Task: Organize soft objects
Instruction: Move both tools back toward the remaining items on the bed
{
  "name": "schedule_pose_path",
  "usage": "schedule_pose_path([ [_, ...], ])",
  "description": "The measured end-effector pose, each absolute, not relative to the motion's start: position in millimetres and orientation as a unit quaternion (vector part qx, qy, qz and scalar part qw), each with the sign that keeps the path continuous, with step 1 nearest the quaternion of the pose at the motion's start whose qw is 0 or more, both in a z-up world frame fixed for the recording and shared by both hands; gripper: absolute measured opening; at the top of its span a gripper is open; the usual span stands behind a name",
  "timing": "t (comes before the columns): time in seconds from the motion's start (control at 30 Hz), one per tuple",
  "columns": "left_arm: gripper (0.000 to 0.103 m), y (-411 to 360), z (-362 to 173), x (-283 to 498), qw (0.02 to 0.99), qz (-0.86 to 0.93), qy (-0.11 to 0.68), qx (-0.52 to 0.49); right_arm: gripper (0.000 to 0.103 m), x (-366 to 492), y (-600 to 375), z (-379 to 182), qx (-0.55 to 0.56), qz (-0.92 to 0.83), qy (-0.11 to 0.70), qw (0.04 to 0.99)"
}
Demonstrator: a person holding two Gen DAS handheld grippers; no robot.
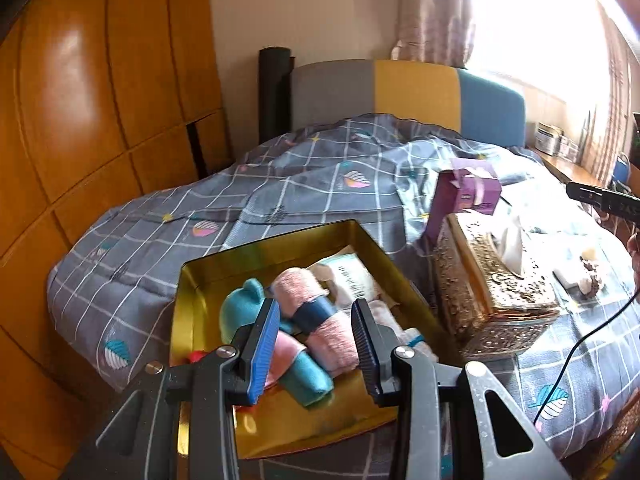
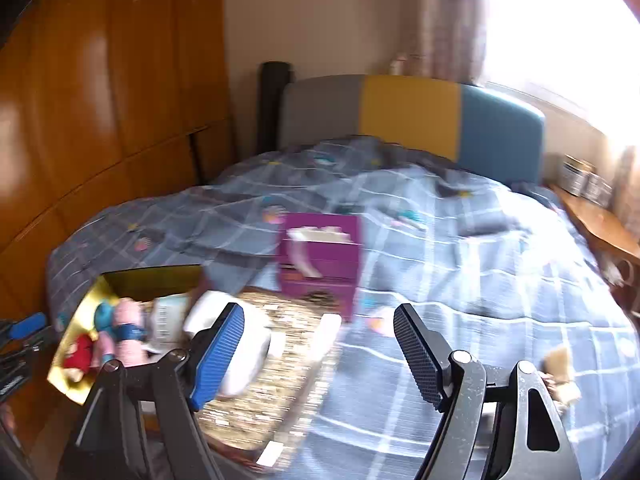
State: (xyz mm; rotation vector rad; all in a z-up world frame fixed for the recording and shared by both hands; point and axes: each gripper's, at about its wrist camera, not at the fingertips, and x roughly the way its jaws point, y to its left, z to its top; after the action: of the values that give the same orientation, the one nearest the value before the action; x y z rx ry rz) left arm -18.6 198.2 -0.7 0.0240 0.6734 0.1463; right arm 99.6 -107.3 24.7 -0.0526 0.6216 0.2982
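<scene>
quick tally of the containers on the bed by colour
gold tin tray: 1
ornate gold tissue box: 1
purple box: 1
total: 3

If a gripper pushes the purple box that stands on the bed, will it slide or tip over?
The purple box stands tall and upright on the soft, wrinkled quilt, so it would probably tip rather than slide. Its top flaps look torn open, so it is likely thin cardboard, light and easy to dent.
</scene>
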Motion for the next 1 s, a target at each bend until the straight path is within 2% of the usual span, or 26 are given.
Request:
schedule_pose_path([
  [0.37,0.037,146,12,-7,0.946,0.021,0.319,0.063,0.079,114,-234,5,0.022,0.004,0.321,0.947],
  [0.7,0.037,91,25,9,0.945,-0.027,0.307,0.113,0.080,115,-351,-52,0.115,-0.151,0.363,0.912],
  [0.8,0.037,68,29,17,0.944,-0.046,0.300,0.127,0.079,114,-376,-56,0.180,-0.164,0.365,0.898],
  [1.0,0.037,30,30,32,0.938,-0.081,0.301,0.149,0.080,108,-384,-56,0.210,-0.171,0.365,0.891],
])
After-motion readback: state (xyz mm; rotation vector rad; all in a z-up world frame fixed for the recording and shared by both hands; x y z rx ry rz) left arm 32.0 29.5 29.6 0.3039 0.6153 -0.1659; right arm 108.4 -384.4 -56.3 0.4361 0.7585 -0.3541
